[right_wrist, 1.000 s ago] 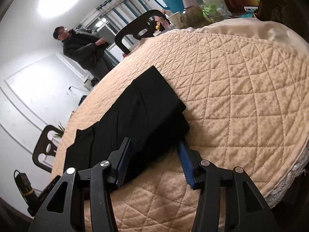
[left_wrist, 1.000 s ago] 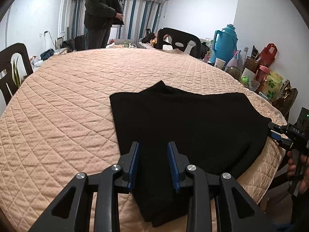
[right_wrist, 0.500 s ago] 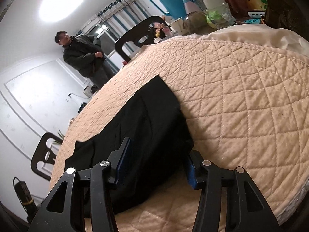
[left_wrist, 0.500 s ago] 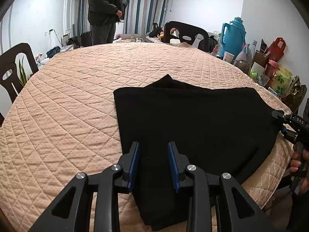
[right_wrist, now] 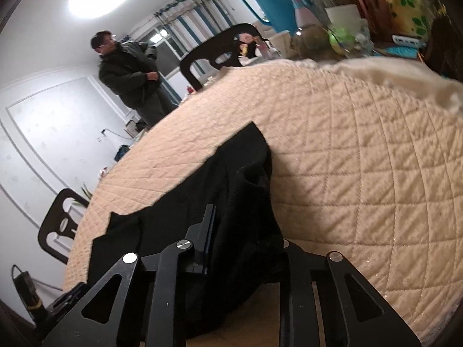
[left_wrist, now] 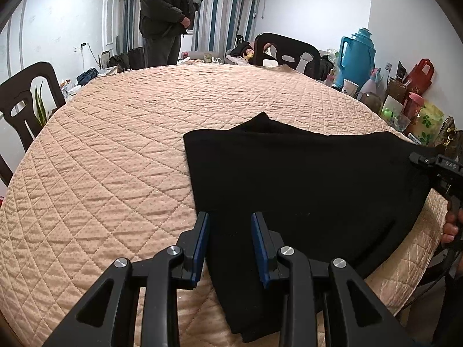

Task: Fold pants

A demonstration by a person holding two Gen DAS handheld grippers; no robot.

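Black pants [left_wrist: 303, 185] lie folded on the peach quilted table [left_wrist: 115, 150]. My left gripper [left_wrist: 230, 245] is open, its blue-padded fingers straddling the near left edge of the pants. In the right wrist view my right gripper [right_wrist: 246, 240] has its fingers around the near end of the pants [right_wrist: 231, 190]; the cloth bunches up between them and hides the right finger. I cannot tell how far it has closed. The right gripper also shows at the right edge of the left wrist view [left_wrist: 434, 170], at the pants' right end.
A person [left_wrist: 166, 17] stands beyond the far side of the table. Black chairs [left_wrist: 20, 101] stand at the left and back. A blue thermos [left_wrist: 358, 49], cups, bags and bottles crowd the right side [left_wrist: 405, 98]. The table edge is close on the right.
The right gripper has moved forward onto the pants' end, and the cloth now bunches between its fingers. The left gripper has stayed open over the near edge.
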